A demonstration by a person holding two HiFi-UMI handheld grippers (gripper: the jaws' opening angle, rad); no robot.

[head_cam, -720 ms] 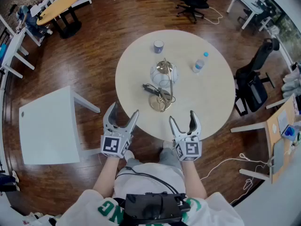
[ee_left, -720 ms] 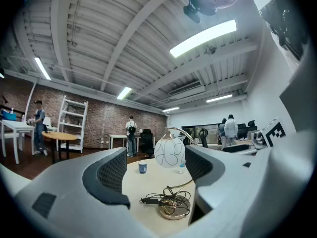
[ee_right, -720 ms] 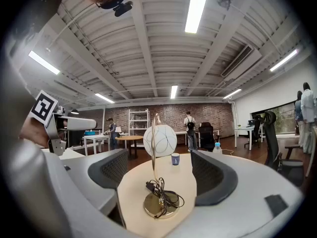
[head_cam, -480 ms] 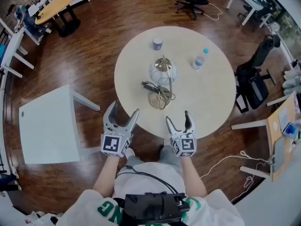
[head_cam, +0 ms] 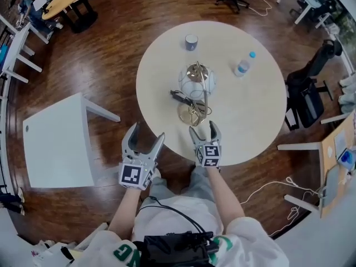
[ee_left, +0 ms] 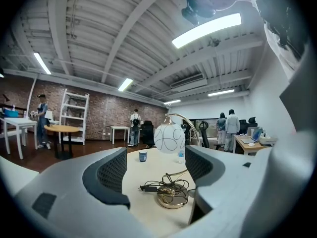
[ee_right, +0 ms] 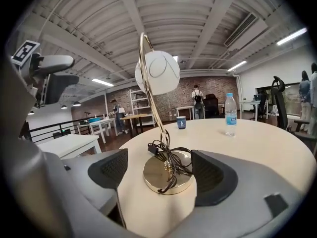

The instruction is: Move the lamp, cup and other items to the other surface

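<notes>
A lamp stands mid-table on the round beige table (head_cam: 256, 110), with a white globe shade (head_cam: 195, 83), a brass base (head_cam: 190, 114) and a black cord (head_cam: 179, 97) bundled on the base. Behind it are a blue cup (head_cam: 191, 41) and a water bottle (head_cam: 242, 65). My right gripper (head_cam: 202, 128) is open over the table's near edge, its jaws either side of the brass base (ee_right: 167, 175) just ahead, not touching it. Off the table's near-left edge my left gripper (head_cam: 146, 132) is open and empty, facing the lamp base (ee_left: 172, 197), the cup (ee_left: 142, 155) and the shade (ee_left: 169, 138).
A white square table (head_cam: 58, 143) stands to the left on the wooden floor. Black office chairs (head_cam: 303, 99) and desks lie to the right and far side. Several people stand at the room's far end. White cables trail on the floor at the right.
My right gripper has moved forward and left, over the table edge, up to the lamp base. The left gripper has stayed where it was.
</notes>
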